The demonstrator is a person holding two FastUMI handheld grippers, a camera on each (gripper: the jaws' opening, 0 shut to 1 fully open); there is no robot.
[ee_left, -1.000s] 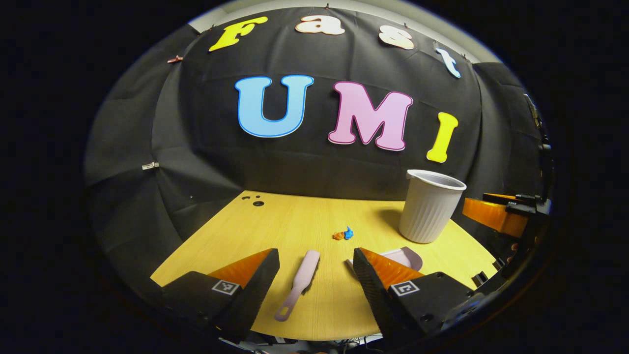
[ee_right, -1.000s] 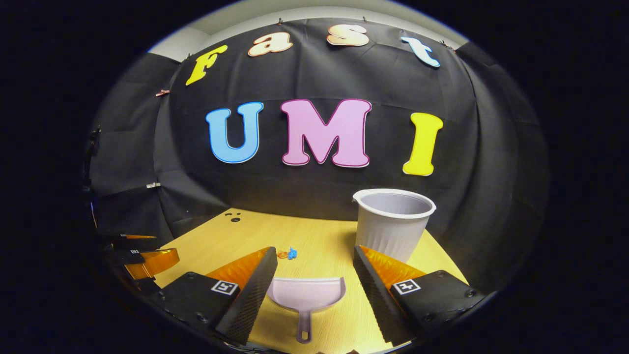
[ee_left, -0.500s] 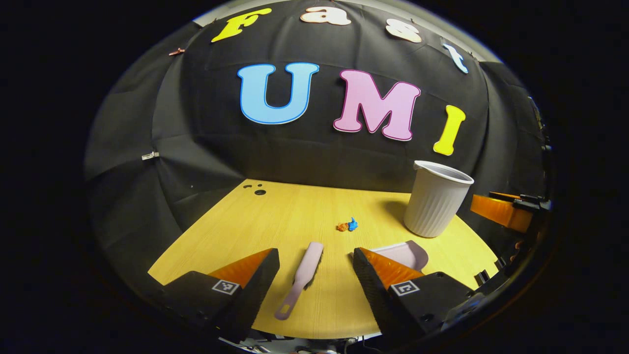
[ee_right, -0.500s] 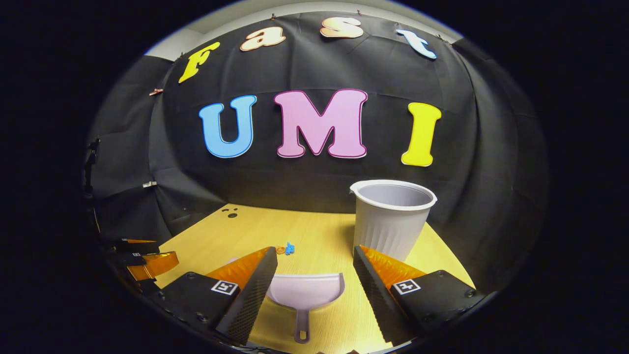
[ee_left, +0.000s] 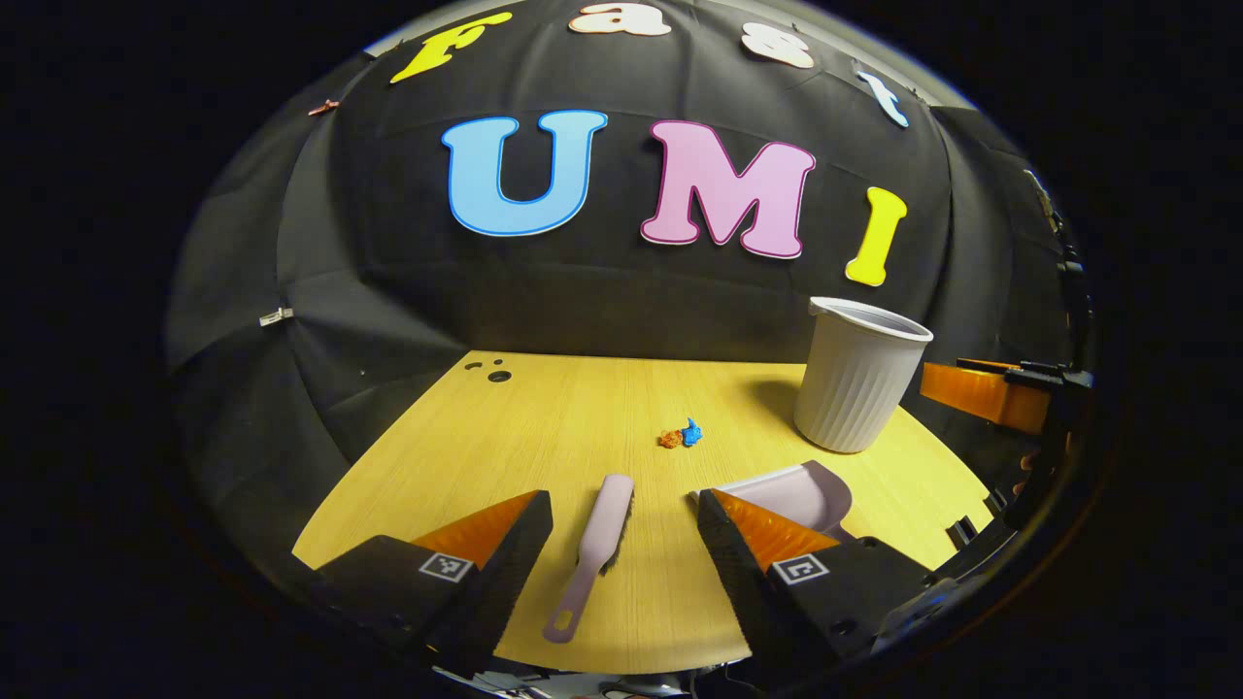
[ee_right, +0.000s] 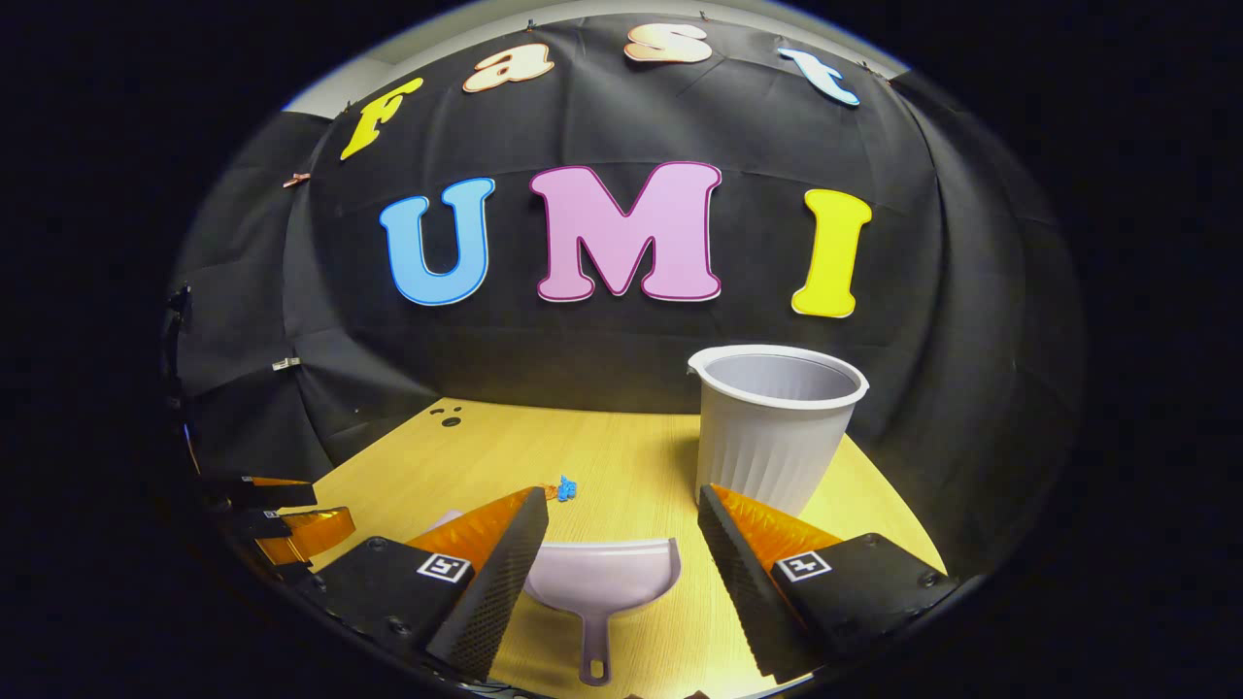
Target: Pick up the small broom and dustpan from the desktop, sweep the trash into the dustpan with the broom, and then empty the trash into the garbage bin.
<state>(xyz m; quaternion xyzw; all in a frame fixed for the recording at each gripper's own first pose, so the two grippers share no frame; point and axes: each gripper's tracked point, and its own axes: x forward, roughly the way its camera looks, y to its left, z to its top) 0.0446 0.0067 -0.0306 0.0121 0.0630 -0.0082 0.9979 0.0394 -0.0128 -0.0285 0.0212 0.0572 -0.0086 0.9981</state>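
**A:** Around the bin, what room do you have?

**B:** The bin stands upright near the back right of the desk, close to the black cloth wall. To its left the wood lies bare up to the small holes near the back left corner. The trash, an orange scrap and a blue scrap touching, sits left of the bin and a little nearer you, well apart from the desk's edges.

**A:** And your tools?

**B:** The broom lies flat, nearer you than the bin and to its left, handle towards you, between the fingers of your left gripper. That gripper hovers wide open, holding nothing. The dustpan lies in front of the bin, mouth facing the trash, handle towards you, between the fingers of your right gripper, also spread wide and empty. In the left gripper view the dustpan sits just short of the bin.

**A:** What changed?

**B:** Over the last second the wall letters have slid up in both views and the desk looks deeper. Broom, dustpan, trash and bin lie where they did.
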